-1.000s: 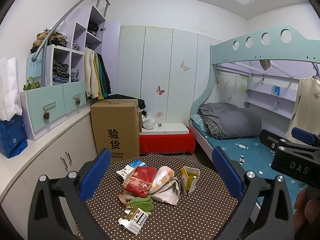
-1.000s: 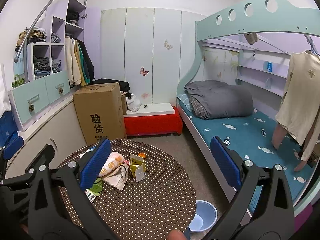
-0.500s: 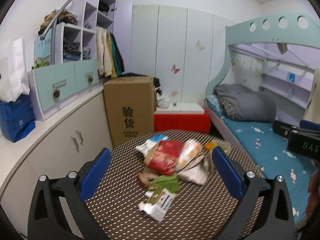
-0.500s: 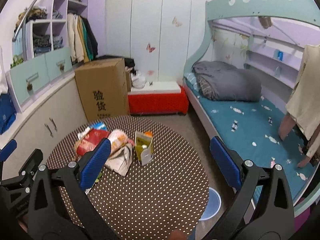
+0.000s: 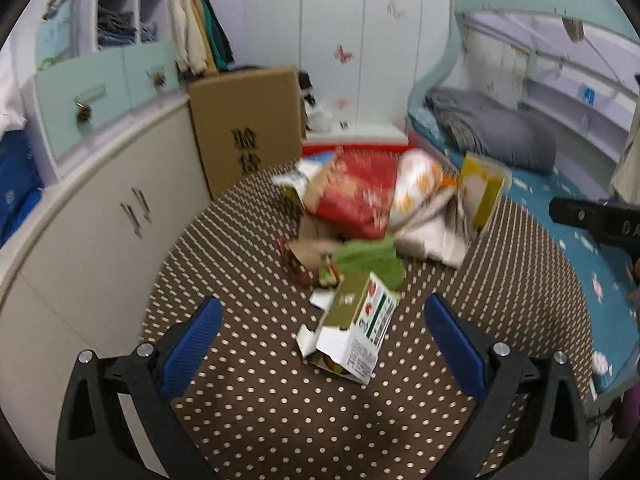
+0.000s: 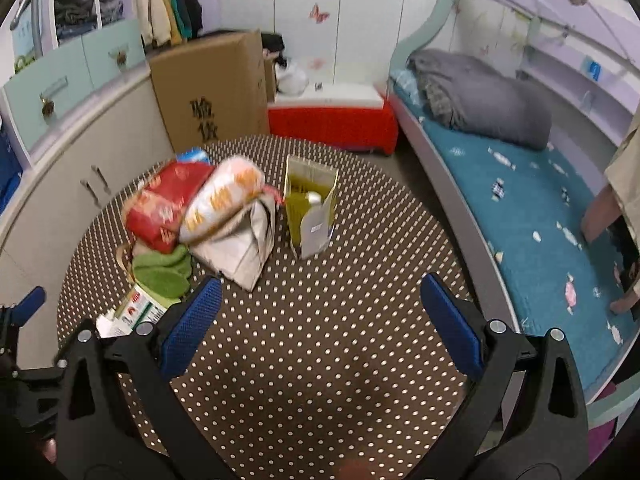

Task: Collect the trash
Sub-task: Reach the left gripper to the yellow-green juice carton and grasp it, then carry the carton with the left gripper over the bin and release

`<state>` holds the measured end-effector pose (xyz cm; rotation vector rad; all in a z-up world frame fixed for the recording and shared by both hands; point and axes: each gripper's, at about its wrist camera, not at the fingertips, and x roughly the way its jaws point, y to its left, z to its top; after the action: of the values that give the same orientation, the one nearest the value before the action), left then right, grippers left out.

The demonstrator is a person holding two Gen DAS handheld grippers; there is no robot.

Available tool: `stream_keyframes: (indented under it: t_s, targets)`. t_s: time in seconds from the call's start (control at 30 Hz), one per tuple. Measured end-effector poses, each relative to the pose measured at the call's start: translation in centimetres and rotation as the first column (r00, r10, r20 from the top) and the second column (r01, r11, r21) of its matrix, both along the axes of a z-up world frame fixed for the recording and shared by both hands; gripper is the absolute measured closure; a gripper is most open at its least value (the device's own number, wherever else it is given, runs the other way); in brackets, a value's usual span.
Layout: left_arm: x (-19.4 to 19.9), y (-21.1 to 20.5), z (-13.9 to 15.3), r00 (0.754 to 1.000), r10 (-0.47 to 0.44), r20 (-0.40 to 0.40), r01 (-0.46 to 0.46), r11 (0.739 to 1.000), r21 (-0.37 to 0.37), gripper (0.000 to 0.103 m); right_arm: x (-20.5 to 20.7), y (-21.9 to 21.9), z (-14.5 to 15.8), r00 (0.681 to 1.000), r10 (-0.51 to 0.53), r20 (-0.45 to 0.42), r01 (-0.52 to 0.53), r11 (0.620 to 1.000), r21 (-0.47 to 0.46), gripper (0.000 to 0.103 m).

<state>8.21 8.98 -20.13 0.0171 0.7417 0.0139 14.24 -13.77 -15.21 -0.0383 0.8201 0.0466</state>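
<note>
both the left gripper point(image 5: 320, 320) and right gripper point(image 6: 318, 304) gape wide, empty, above the trash pile point(image 6: 200, 216).

Left claw point(image 5: 320, 330): jaws wide apart, nothing between pads, tilted downward. Right claw point(image 6: 320, 320): jaws wide apart, empty, likewise tilted downward.

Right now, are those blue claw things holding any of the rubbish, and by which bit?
Nothing is held. The left gripper and right gripper are both open above the dotted table, touching no trash.
</note>
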Motion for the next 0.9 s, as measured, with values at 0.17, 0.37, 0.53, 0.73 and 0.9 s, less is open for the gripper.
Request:
stream_keyframes:
  t_s: [0.17, 0.37, 0.53, 0.73, 0.9]
  targets:
    - [2.2, -0.6, -2.4, 0.997, -0.049, -0.062, 0.05, 0.999, 0.021, 0.007, 1.3, 0.1, -2.5, 0.999, -0.001, -0.053, 0.001, 1.0, 0.001, 0.006]
    - [4.2, -1.1, -4.8, 0.981, -0.111, -0.158, 0.105, 0.994, -0.04, 0.053, 3.8, -0.8, -4.3, 0.999, -0.006, -0.054, 0.009, 0.999, 0.048, 0.006]
    - [3.6, -1.2, -4.4, 0.982, -0.124, -0.146, 0.113, 0.99, -0.078, 0.058, 7.1, -1.2, -4.9, 1.0, -0.004, -0.015, 0.005, 0.996, 0.091, 0.006]
    - [2.4, -0.5, -3.9, 0.984, -0.102, -0.145, 0.088, 0.991, -0.101, 0.06, 11.2, -1.0, -5.8, 1.0, 0.019, 0.014, -0.021, 0.99, 0.136, 0.028]
    - [1.6, -0.6, -2.9, 0.986, -0.096, -0.133, 0.082, 0.991, -0.108, 0.061, 12.1, -1.8, -6.3, 0.999, 0.054, -0.002, -0.052, 0.97, 0.235, 0.057]
